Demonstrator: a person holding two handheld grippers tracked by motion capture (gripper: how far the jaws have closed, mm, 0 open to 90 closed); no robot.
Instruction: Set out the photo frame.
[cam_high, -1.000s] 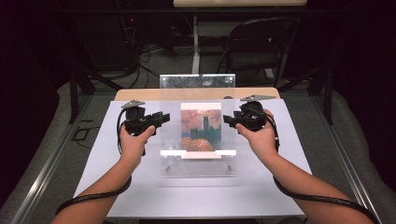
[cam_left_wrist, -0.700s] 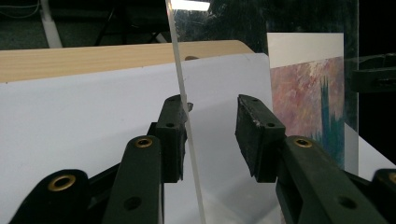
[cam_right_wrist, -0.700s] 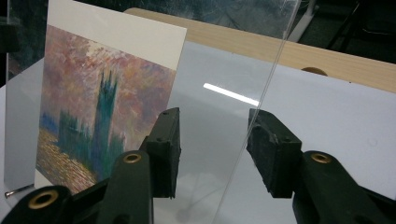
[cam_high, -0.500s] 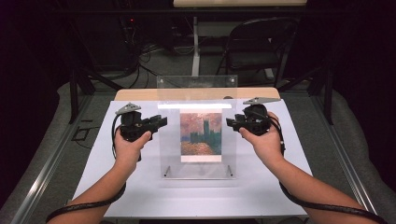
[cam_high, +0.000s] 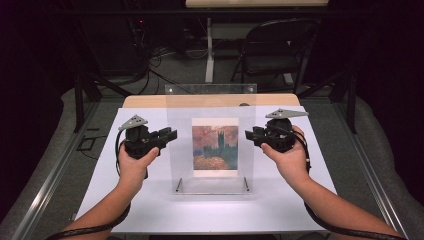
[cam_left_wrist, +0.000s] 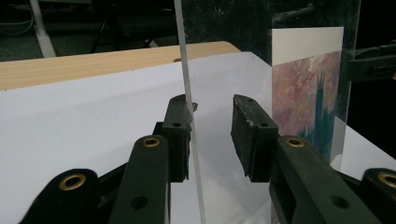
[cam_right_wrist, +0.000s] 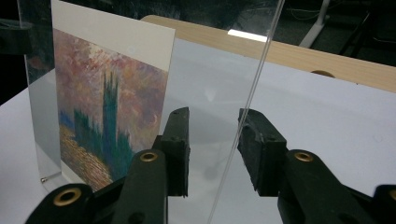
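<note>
My left gripper (cam_left_wrist: 211, 135) and right gripper (cam_right_wrist: 214, 149) have just been closing around the acrylic frame (cam_high: 212, 150) edges (not yet pinching); uneven squeeze might topple it

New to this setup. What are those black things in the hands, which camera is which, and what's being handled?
No robot here: a person holds a two-jaw left gripper and right gripper, one per hand. One camera looks down on the table from above; the other two ride on the grippers and look along their black jaws. On the white sheet stands a clear plastic picture frame with a painting print inside. Each gripper straddles one side edge of the frame. Both sets of jaws have just been closing, but a gap shows beside the clear sheet in both gripper views, so it is not clamped yet.
</note>
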